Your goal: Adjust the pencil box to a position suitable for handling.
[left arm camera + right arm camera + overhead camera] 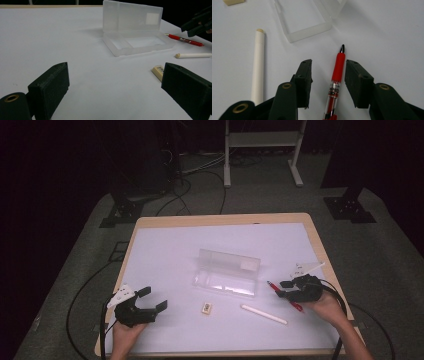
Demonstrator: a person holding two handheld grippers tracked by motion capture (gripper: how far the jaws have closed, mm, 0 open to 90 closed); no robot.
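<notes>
Here my right gripper [286, 287] sits at the right side of the white mat [165, 255], its 2 jaws apart with the red pen [336, 80] lying between them, touching neither. My left gripper [151, 299] rests near the left front edge, jaws spread wide over bare mat. The clear open case [227, 272] stands mid-table. Nearer me lie the small eraser [206, 307] and, to its right, the white stick [264, 314].

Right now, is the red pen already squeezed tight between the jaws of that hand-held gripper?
No: in the right gripper view the red pen lies between the open jaws of the right hand-held gripper, with white table showing on both sides.
</notes>
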